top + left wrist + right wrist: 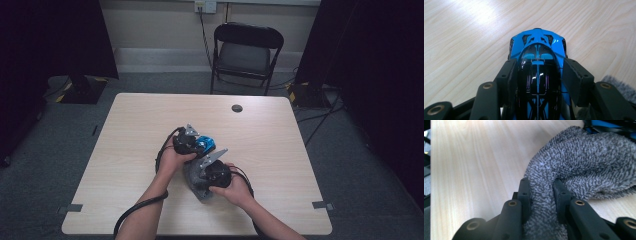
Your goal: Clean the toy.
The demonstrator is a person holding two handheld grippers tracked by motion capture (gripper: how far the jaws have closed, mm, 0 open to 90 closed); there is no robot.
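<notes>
Recording lab or studio — bare wooden table, black curtains, folding chair, floor cables, wall socket

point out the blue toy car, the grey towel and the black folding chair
blue and black toy car [537, 47], left gripper view, on its blue bodywork
grey terry towel [584, 157], right gripper view, on its bunched upper fold
black folding chair [245, 57], high view, on its seat

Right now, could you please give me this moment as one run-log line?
left tongs: shut on blue toy car | right tongs: shut on grey cloth | cloth beside car | both on table
</notes>
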